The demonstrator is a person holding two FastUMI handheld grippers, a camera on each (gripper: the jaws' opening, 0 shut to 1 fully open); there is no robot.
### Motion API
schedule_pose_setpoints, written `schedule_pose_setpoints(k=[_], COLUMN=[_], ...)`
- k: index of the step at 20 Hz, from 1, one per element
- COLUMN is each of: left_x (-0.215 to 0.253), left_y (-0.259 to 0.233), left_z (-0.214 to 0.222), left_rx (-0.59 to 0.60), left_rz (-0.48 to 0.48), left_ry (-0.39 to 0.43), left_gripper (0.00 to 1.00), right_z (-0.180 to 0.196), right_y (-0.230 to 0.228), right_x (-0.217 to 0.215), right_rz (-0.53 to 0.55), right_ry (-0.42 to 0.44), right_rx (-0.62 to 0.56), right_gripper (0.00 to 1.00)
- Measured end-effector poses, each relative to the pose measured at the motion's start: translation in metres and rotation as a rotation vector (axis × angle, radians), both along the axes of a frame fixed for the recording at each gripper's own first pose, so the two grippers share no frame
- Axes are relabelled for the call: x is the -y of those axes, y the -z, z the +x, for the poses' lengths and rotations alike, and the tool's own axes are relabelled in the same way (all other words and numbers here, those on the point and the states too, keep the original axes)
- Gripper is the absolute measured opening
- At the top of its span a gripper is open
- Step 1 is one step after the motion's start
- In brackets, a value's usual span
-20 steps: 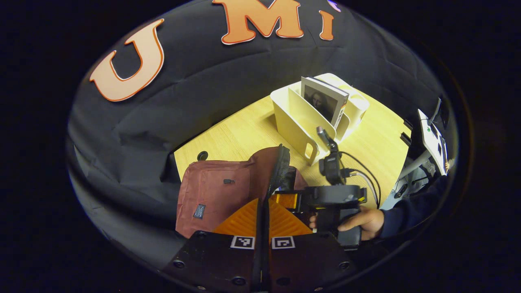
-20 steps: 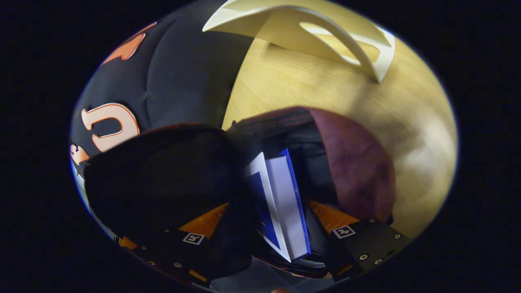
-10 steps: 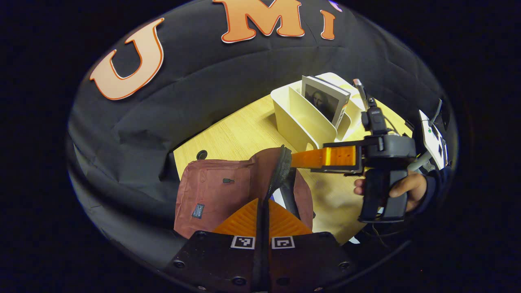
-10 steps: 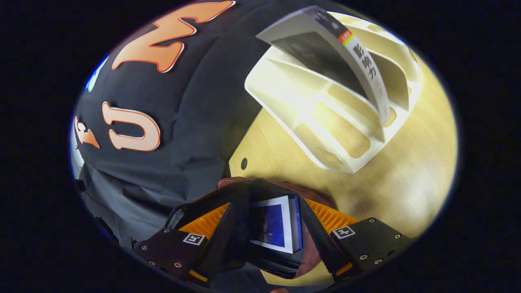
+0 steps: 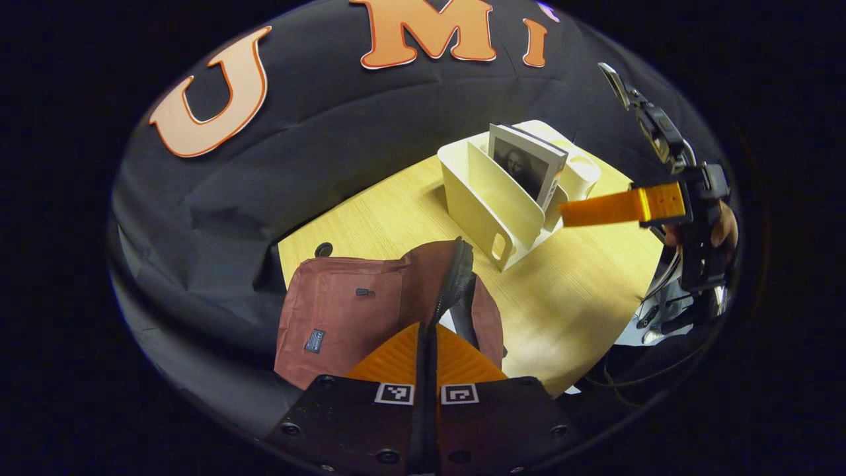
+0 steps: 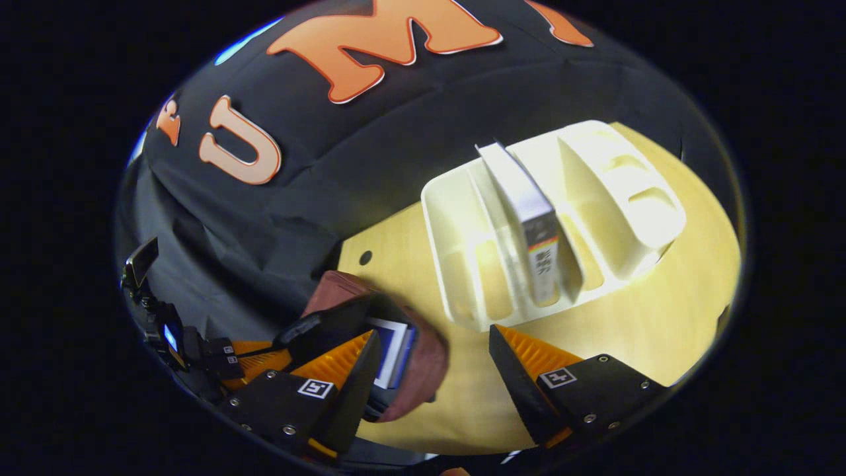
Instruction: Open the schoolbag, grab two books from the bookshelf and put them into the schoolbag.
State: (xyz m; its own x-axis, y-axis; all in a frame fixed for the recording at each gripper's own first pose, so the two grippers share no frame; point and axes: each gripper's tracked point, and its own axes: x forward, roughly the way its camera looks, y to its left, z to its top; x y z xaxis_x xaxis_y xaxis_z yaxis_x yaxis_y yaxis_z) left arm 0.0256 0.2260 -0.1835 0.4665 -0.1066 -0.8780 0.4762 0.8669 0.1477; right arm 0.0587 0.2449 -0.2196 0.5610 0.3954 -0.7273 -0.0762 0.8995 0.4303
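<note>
Schoolbag (image 5: 370,311): on counter (image 5: 581,291), flap pinched open by left gripper (image 5: 425,344), fingers pressed together. Blue book (image 6: 391,345) inside. Second book (image 6: 529,218): upright in bookshelf (image 6: 462,277). Right gripper (image 6: 433,360): fingers spread, empty. Risk: a thin pinch slipping would let the flap fall.

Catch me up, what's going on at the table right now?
A person is packing books with two handheld grippers. The left gripper is shut on the black edge of the maroon schoolbag's opening, holding it open. One blue-covered book sits inside the bag. The right gripper is open and empty, above the table and aimed at the cream bookshelf, where a second book stands in a slot.
</note>
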Motion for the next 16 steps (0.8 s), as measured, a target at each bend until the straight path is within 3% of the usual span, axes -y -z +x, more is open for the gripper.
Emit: schedule_pose_setpoints(k=[11,16], left_x=[0.002,0.001], left_y=[0.004,0.007], left_z=[-0.003,-0.002], left_rx=[-0.001,-0.008], left_rz=[-0.023,-0.033], left_ry=[-0.029,-0.045], left_gripper=[0.01,0.01], right_z=[0.076,0.109], right_y=[-0.031,-0.019], right_x=[0.053,0.053], right_rz=[-0.340,-0.368], right_ry=[-0.180,-0.215], right_rx=[-0.051,-0.133], right_gripper=[0.98,0.97])
